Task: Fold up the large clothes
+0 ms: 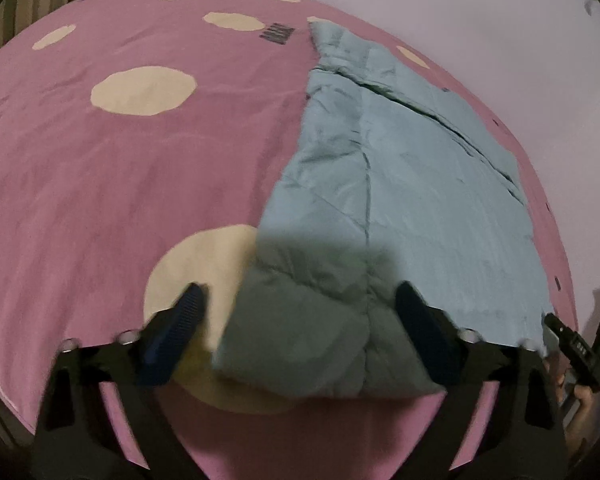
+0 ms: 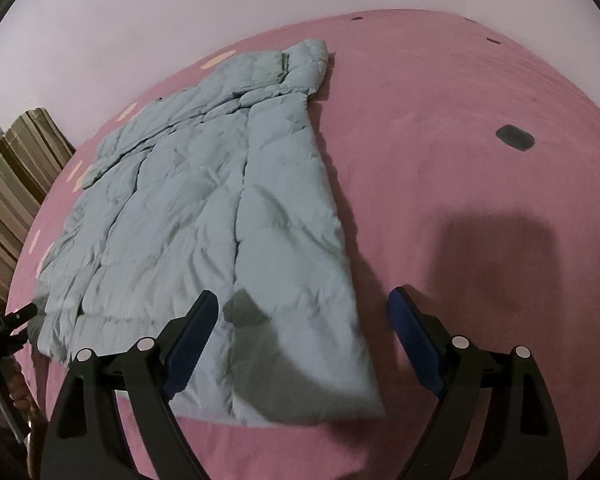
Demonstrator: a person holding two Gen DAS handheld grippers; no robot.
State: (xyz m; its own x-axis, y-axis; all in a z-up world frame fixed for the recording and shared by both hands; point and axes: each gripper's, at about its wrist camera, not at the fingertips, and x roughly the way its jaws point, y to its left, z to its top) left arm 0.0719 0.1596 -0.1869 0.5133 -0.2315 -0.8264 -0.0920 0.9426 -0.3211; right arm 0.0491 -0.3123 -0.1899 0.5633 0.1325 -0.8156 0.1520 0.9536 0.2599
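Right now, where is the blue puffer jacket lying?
The blue puffer jacket lies spread flat on the pink bedspread, left of centre in the right wrist view, its near hem beneath both open tools.

There is only one bit of writing I can see. It is a short line of dark letters printed on the pink bed cover, far ahead of my left claw, near the top corner of the blue puffy coat. The dark letters are too blurry and small for me to read, so I cannot tell what they say. Off to the right of my left claw is my other black tool, with some tiny pale marks on it. They are too small to read too. I cannot read any words on the coat.
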